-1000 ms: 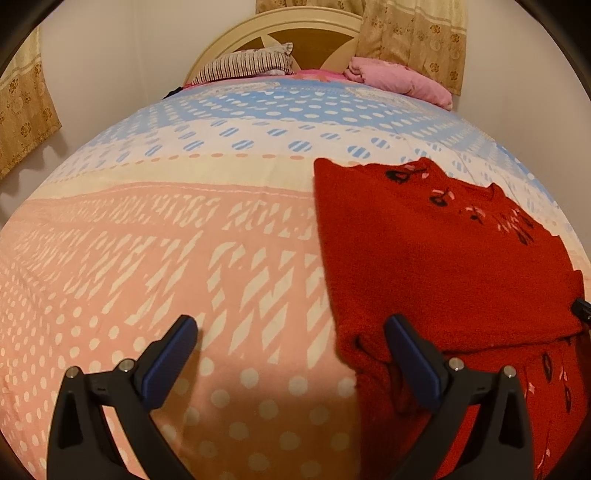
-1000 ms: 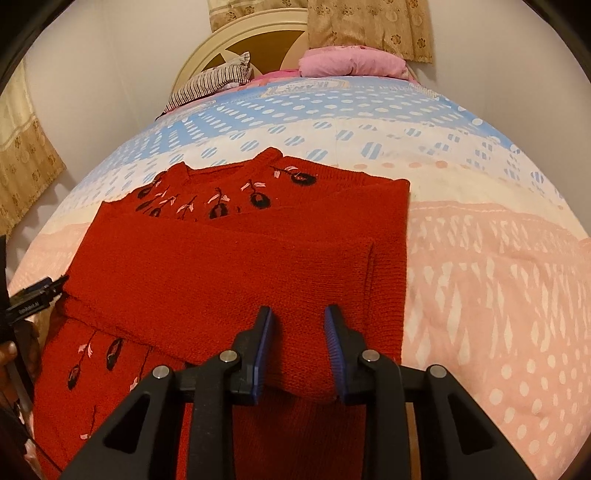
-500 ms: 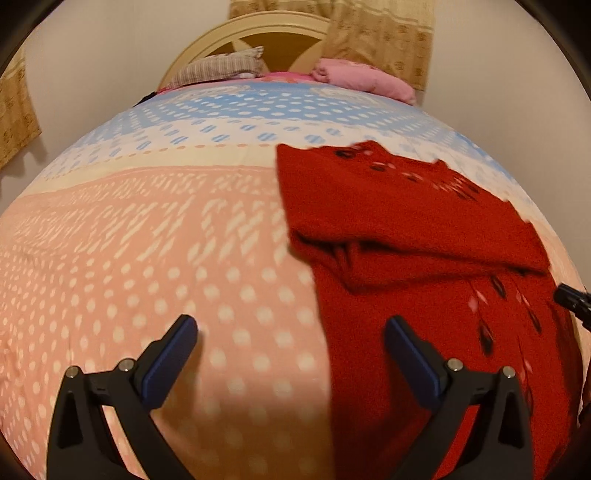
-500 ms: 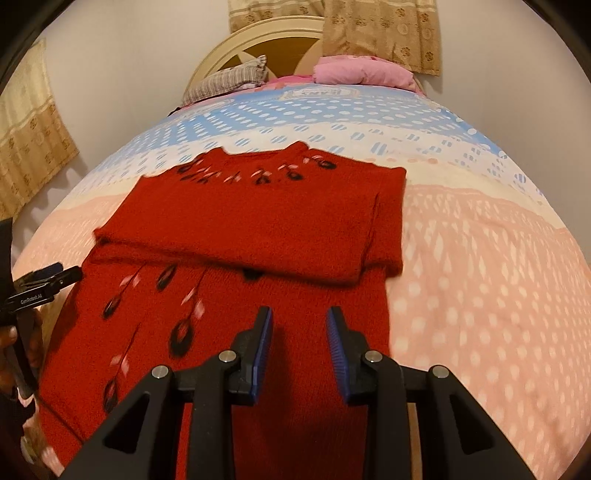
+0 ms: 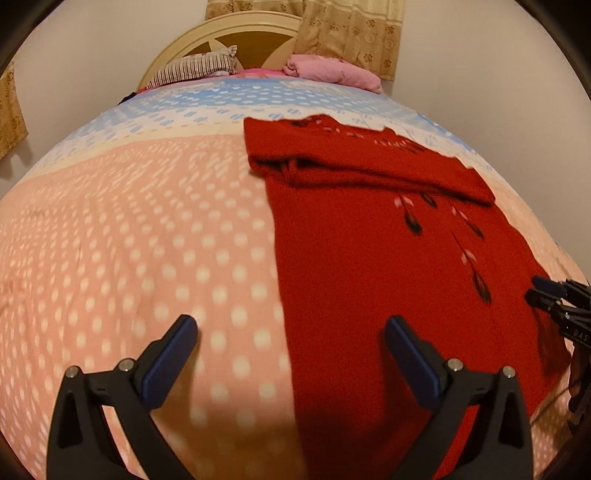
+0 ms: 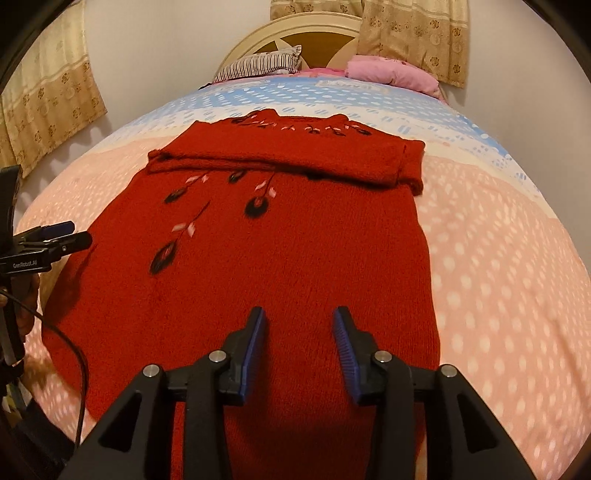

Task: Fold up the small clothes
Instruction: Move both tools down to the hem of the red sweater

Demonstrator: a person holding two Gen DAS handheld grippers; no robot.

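A red knit sweater with black and pink leaf embroidery lies flat on the bed, both sleeves folded across its chest. It also shows in the left wrist view. My left gripper is wide open and empty, above the sweater's left edge near the hem. My right gripper is open and empty, above the lower middle of the sweater. The left gripper's tips show at the left in the right wrist view.
The bed cover is pink with white dots near me, blue farther off. A striped pillow and a pink bundle lie by the headboard. Curtains hang on the walls. A cable hangs at the left.
Both grippers have drawn back from the folded sleeves toward the hem. The right gripper's jaws have opened wider. The left gripper stayed wide open.
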